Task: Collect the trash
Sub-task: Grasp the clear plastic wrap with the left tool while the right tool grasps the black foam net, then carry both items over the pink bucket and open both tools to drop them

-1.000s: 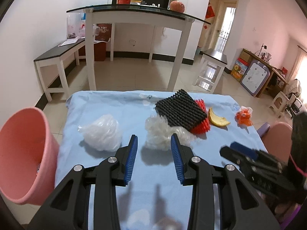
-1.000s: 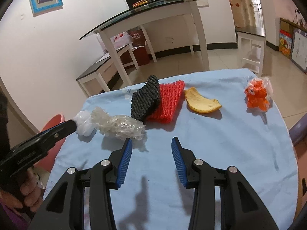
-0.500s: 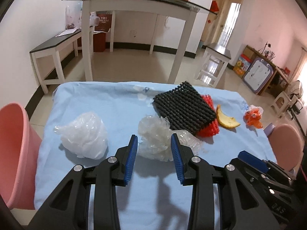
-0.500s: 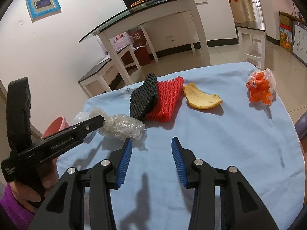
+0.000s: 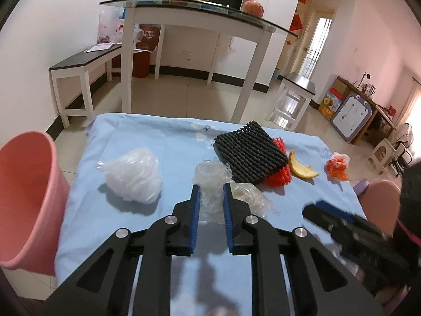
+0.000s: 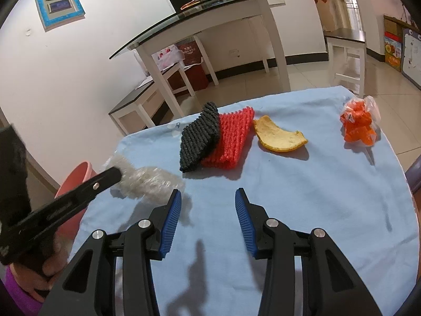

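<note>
My left gripper [image 5: 211, 197] is shut on a crumpled clear plastic wrap [image 5: 213, 181] on the blue tablecloth [image 5: 171, 142]; the wrap also shows in the right wrist view [image 6: 147, 181]. A white plastic bag [image 5: 134, 177] lies to its left. A black foam net [image 5: 250, 154] overlaps a red foam net [image 5: 279, 176], with a yellow peel [image 5: 301, 168] and an orange wrapper [image 5: 336, 168] further right. My right gripper [image 6: 208, 202] is open and empty above bare cloth, in front of the nets [image 6: 223, 137].
A pink bin [image 5: 23, 197] stands on the floor off the table's left edge. A second pink bin [image 5: 381, 197] sits off the right edge. A glass-topped table [image 5: 197, 13], a bench [image 5: 79, 63] and a stool [image 5: 294, 97] stand beyond.
My left gripper's jaws have closed onto the clear plastic wrap, narrowing from wide open. My right gripper has stayed open, with little movement.
</note>
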A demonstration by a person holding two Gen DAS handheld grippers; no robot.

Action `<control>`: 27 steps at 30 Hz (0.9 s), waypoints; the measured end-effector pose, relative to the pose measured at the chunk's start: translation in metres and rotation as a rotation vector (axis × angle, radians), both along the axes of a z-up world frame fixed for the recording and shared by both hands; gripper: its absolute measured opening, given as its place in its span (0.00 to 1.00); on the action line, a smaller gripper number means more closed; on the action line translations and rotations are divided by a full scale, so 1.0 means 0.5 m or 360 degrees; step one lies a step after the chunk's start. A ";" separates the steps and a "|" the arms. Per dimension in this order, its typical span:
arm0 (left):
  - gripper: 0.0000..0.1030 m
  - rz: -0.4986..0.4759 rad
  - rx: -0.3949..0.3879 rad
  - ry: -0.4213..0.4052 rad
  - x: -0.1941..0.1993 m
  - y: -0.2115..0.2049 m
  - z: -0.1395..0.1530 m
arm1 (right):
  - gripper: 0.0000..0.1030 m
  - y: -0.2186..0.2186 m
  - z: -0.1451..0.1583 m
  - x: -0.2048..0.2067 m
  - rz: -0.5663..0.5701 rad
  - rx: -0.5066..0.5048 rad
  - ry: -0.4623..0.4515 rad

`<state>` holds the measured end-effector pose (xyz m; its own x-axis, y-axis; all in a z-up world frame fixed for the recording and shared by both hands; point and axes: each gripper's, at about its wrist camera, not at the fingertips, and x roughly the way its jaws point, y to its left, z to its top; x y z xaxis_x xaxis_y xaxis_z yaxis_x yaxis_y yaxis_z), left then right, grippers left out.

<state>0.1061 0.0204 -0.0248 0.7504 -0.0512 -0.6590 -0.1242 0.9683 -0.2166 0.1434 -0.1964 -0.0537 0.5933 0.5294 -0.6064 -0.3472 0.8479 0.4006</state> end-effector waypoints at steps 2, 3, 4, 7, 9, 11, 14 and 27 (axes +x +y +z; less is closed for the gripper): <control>0.16 0.0007 -0.0011 -0.0005 -0.020 0.007 0.004 | 0.41 0.008 0.021 0.014 0.0024 0.0003 -0.0021; 0.16 0.0012 -0.0025 -0.0006 -0.031 0.012 0.005 | 0.41 0.013 0.029 0.019 0.0028 0.0001 -0.0035; 0.16 0.0022 -0.0035 -0.0006 -0.040 0.017 0.006 | 0.41 0.018 0.038 0.029 0.0025 -0.0007 -0.0057; 0.16 0.0038 -0.0047 -0.0004 -0.059 0.027 0.008 | 0.40 0.041 0.048 0.068 0.0011 -0.0031 -0.0077; 0.16 0.0046 -0.0046 -0.0007 -0.072 0.033 0.010 | 0.39 0.055 0.043 0.093 -0.0001 -0.0046 -0.0051; 0.16 0.0056 -0.0049 -0.0014 -0.084 0.038 0.013 | 0.39 0.069 0.031 0.116 -0.0016 -0.0074 -0.0020; 0.16 0.0066 -0.0054 -0.0017 -0.098 0.046 0.015 | 0.37 0.087 0.009 0.149 -0.0035 -0.0107 0.0031; 0.16 0.0085 -0.0066 -0.0048 -0.119 0.055 0.026 | 0.07 0.071 0.009 0.120 -0.0087 -0.0094 0.0021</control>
